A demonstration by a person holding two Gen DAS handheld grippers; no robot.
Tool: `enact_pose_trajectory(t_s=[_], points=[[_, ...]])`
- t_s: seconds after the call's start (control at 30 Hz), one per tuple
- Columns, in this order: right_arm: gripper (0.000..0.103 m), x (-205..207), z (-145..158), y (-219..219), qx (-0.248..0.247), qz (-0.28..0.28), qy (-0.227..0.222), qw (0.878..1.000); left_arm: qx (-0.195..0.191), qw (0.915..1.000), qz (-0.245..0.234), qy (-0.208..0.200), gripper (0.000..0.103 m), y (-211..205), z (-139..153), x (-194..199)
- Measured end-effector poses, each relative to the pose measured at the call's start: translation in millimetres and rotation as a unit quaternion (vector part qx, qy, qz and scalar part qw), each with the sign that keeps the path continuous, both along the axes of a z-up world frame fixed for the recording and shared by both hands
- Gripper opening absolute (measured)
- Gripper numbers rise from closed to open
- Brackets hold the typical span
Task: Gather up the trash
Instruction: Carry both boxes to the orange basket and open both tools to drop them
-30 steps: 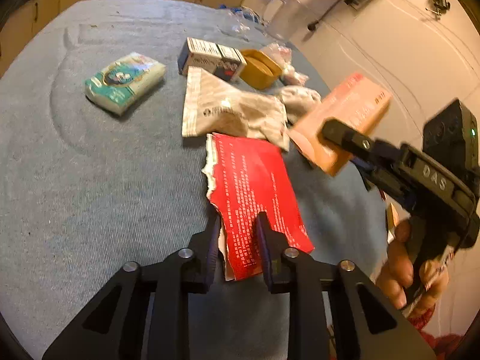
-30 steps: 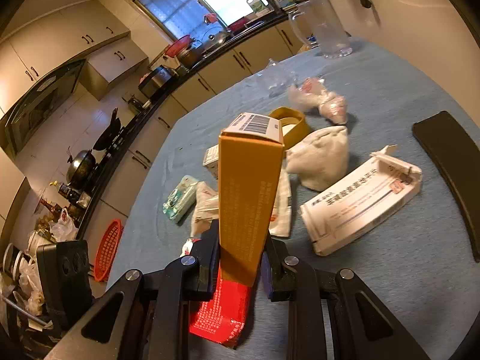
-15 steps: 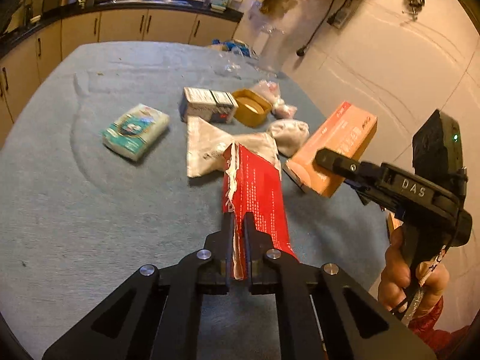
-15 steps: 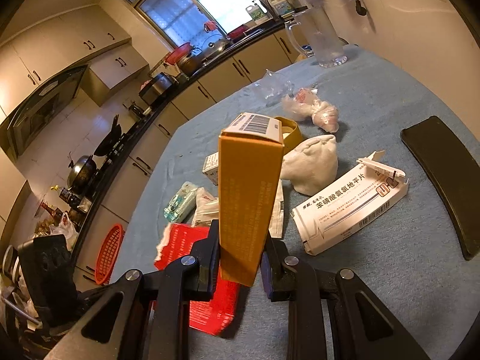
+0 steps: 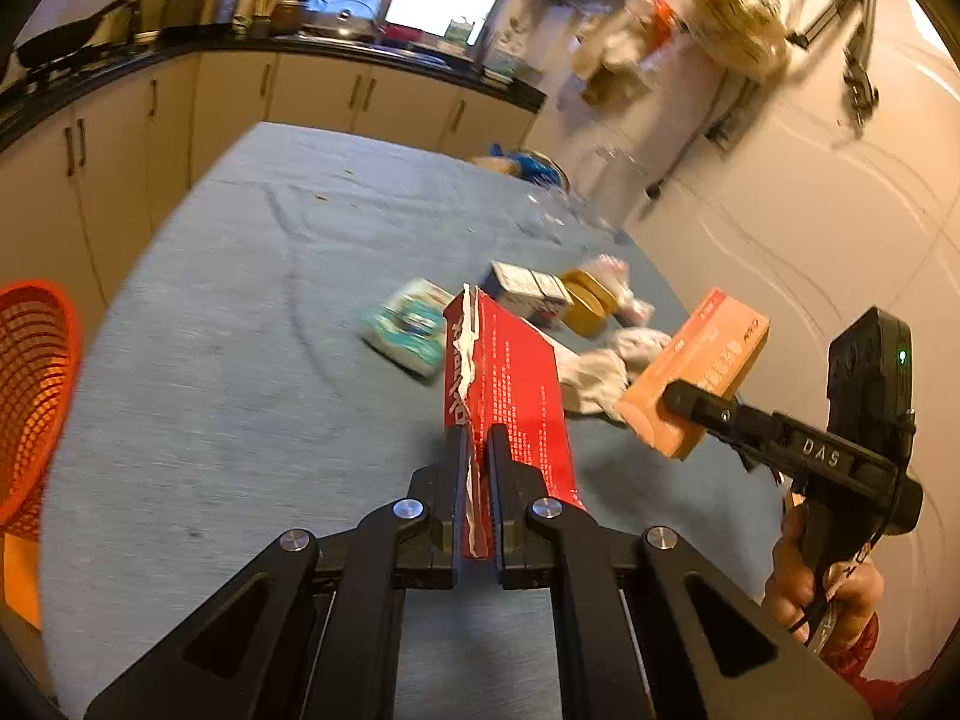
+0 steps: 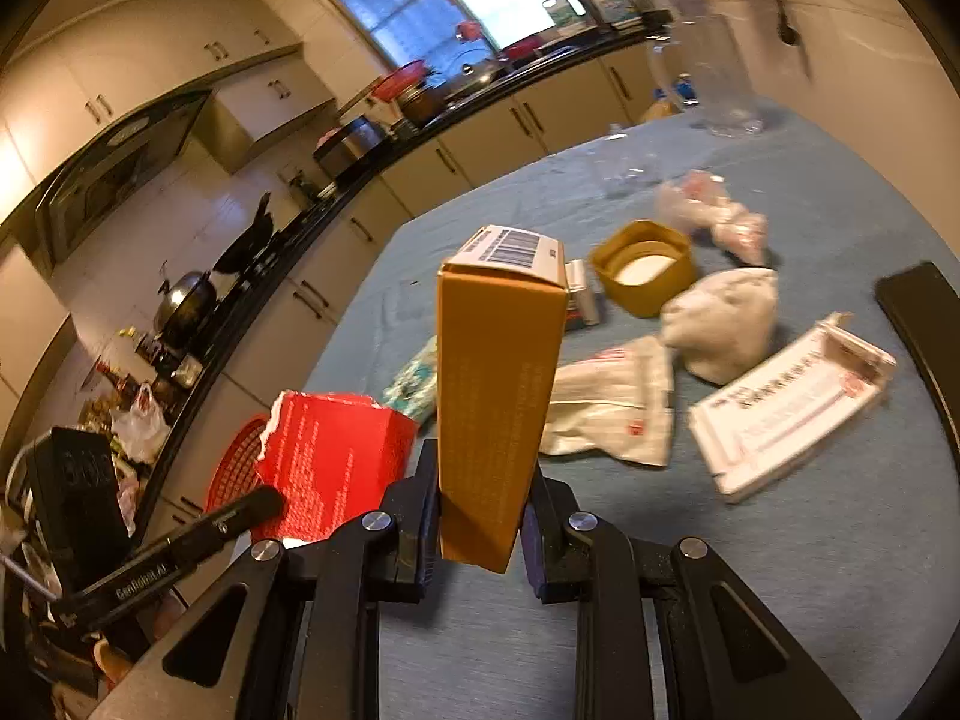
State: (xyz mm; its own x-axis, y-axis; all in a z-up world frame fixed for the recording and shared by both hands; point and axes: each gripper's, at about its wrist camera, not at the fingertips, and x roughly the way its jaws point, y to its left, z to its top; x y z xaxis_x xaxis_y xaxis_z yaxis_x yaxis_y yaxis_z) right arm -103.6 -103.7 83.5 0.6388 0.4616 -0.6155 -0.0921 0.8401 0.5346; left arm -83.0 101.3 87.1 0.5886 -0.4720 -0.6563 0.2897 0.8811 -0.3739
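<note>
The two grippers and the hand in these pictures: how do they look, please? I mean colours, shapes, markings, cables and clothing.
Both the left gripper and the right gripper are matte black, with flat angular fingers on linkage arms joined by round silver pins. The right one bears white letters "DAS" and a black box with a small green light. A thin dark cable runs by the hand, above a red sleeve.

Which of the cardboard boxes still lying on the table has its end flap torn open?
The long white box, lying nearest the black pad; its far end gapes open, while the small white box looks closed.
</note>
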Motion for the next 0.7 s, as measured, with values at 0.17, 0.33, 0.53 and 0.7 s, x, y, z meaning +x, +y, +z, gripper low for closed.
enact_pose_trajectory(t_s=[0.17, 0.33, 0.53, 0.7], points=[[0.025, 8.6, 2.4, 32.7, -0.007, 0.033, 0.002, 0.999, -0.010, 0.9992, 0.034, -0.016, 0.006, 38.9, 10.2, -5.6], [0.025, 17.9, 4.1, 65.1, -0.012, 0.065, 0.003, 0.998, -0.015, 0.9981, 0.058, -0.014, 0.006, 70.5, 10.2, -6.8], [0.025, 22.4, 5.0, 90.8, -0.018, 0.082, 0.003, 0.996, -0.017, 0.9978, 0.063, -0.010, 0.006, 84.8, 5.9, -6.5], [0.025, 25.1, 10.5, 105.6, -0.025, 0.096, 0.001, 0.995, -0.026, 0.9963, 0.079, -0.023, 0.006, 103.5, 13.5, -11.3]])
